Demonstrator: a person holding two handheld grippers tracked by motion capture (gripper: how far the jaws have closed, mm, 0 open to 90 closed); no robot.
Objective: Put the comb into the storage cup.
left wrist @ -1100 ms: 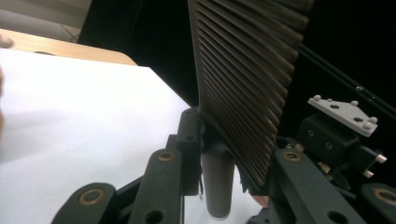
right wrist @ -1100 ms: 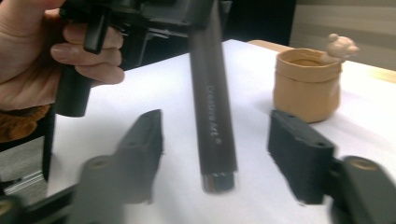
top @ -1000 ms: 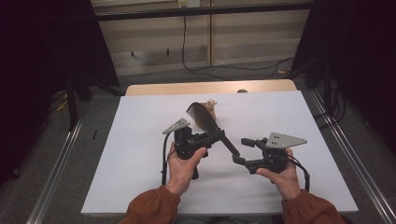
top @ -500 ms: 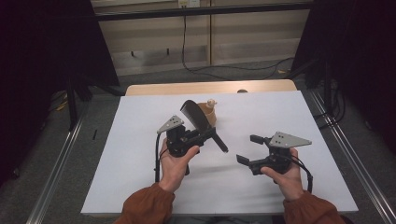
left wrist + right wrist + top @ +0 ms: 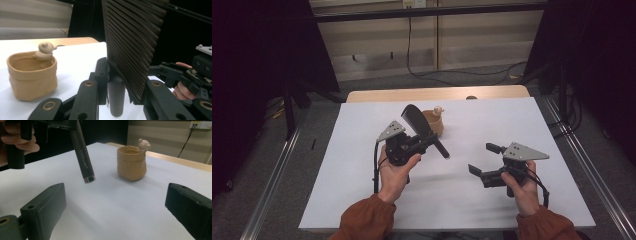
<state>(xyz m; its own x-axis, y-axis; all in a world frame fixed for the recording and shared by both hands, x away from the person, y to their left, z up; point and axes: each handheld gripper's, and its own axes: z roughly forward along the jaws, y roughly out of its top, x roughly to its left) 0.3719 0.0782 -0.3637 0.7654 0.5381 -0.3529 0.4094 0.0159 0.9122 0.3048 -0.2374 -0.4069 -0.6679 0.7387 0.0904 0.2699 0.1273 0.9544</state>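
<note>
White table (image 5: 362,200) lies bare toward its near edge, where the left gripper (image 5: 424,142) clamps a black ribbed hairbrush (image 5: 417,120) beside the tan pot (image 5: 434,124), while the right gripper (image 5: 484,160) gapes empty.

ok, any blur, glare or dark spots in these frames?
High view: surroundings nearly black, white table sheet evenly lit. Left gripper view: black ribbed hairbrush close and soft, tan bear-trimmed ceramic cup sharp. Right gripper view: the right tool's own near jaws blurred, small glint on the brush handle's tip.
</note>
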